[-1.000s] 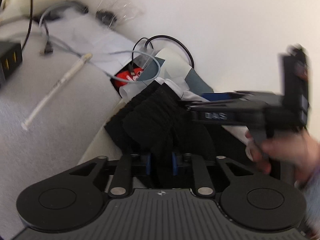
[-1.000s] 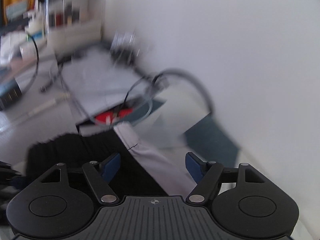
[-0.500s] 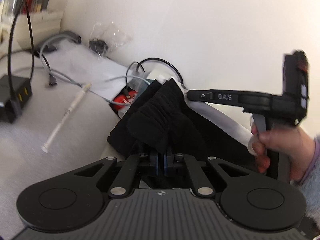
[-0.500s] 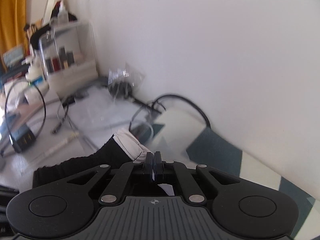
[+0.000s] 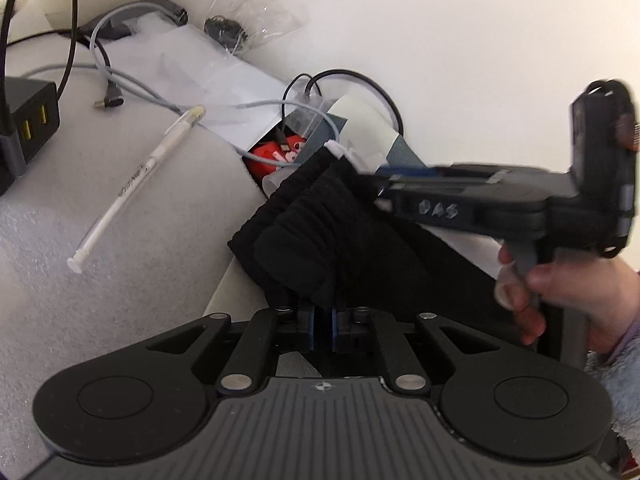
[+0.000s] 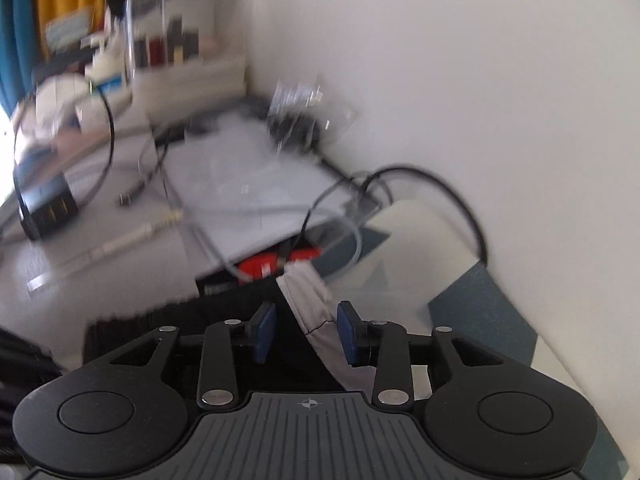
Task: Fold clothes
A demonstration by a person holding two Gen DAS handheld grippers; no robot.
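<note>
A black garment (image 5: pixel 320 232) with a ribbed band and a white-grey stripe (image 6: pixel 316 300) lies bunched on the pale table by the wall. My left gripper (image 5: pixel 323 322) is shut on a fold of the black cloth at its near edge. My right gripper (image 6: pixel 308 332) is at the garment's far corner with its jaws opening. The stripe and black cloth lie between its blue pads (image 6: pixel 266 332), which do not press on them. In the left wrist view the right gripper (image 5: pixel 378 184) reaches in from the right, held by a hand (image 5: pixel 560 288).
A white pen (image 5: pixel 136 188), a black charger with yellow ports (image 5: pixel 28 120), grey cables (image 5: pixel 120 80), a red item (image 5: pixel 272 156), a black cable loop (image 5: pixel 360 80) and a plastic bag (image 5: pixel 248 20) crowd the wall side. Blurred shelves and boxes (image 6: pixel 168 40) stand at the far left.
The right gripper went from wide open to shut on the garment's corner, and its jaws now stand apart again. The left gripper's small gap closed on the black cloth.
</note>
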